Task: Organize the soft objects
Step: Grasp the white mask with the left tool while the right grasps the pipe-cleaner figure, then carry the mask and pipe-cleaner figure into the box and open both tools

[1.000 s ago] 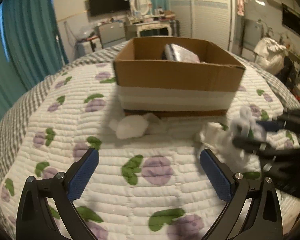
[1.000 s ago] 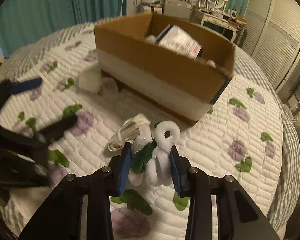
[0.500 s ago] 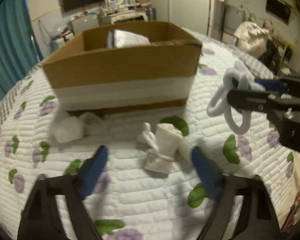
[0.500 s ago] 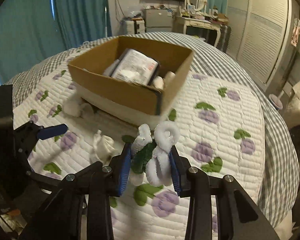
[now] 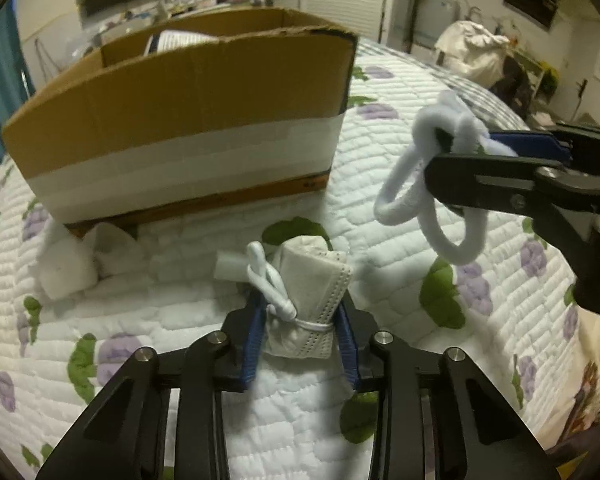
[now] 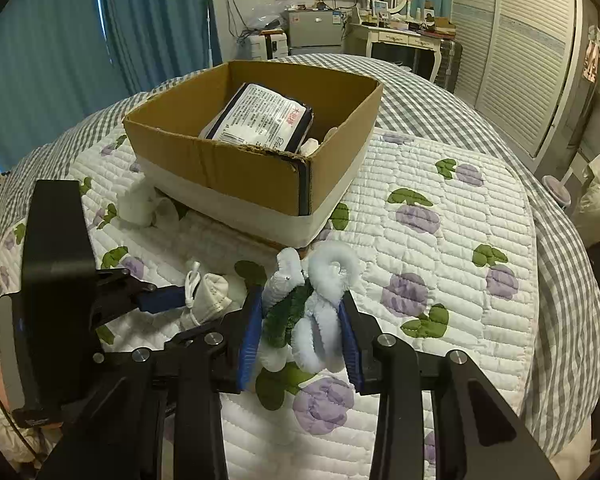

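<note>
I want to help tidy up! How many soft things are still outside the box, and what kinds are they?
Fuzzy loop bundle, in the right hand-held gripper: 1
Rolled face mask, in the left hand-held gripper: 1
White fluffy clumps on the quilt beside the box: 2
Total: 4

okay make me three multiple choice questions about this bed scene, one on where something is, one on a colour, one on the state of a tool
1. Where is the printed packet?
A. on the quilt
B. inside the cardboard box
C. under the box

2. What colour are the pads on the tool fingers?
A. blue
B. red
C. yellow

3. What is the left tool doing?
A. hanging open
B. closed on nothing
C. closed on the rolled face mask

Answers: B, the packet lies within the box walls; A, blue strips line both fingers; C, the mask sits clamped between the pads.
</note>
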The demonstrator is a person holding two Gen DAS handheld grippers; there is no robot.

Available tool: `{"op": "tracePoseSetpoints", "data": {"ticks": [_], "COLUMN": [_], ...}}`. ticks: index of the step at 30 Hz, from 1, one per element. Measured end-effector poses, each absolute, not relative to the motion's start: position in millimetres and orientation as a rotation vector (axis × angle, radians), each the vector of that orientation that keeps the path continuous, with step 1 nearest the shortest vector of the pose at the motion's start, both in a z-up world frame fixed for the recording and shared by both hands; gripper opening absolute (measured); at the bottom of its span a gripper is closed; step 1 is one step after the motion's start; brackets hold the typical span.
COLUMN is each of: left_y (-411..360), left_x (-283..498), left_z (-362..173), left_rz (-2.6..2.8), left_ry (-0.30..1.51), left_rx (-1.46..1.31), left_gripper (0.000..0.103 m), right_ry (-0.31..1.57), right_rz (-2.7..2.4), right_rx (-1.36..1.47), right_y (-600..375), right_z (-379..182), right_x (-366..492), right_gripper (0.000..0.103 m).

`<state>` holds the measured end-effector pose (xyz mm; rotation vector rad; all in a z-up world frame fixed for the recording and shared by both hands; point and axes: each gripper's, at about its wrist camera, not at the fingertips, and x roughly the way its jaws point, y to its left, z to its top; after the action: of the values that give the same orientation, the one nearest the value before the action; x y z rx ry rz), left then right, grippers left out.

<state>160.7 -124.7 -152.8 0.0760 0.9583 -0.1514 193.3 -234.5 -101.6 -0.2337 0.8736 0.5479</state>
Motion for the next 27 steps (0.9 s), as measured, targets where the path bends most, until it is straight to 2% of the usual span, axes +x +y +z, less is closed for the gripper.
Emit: {"op": "tracePoseSetpoints", "data": {"ticks": [9,27], "left_y": [-117,-69], "left_x": [139,104], "left_z": [-121,-2], "left_rz": [-0.103,-0.040], "left_ry": [0.914,0.655], "left_rx": [0.085,0.081], "left_gripper": [0.029,0.029], "right_ry": [0.838,0.652], "right_rz": [0.543,0.556], "right_rx": [-0.248,-0.223], "right_y": [-235,-211], "right_z": [-76,18], "right_x": [181,118], "right_gripper": [0.035,0.035]}}
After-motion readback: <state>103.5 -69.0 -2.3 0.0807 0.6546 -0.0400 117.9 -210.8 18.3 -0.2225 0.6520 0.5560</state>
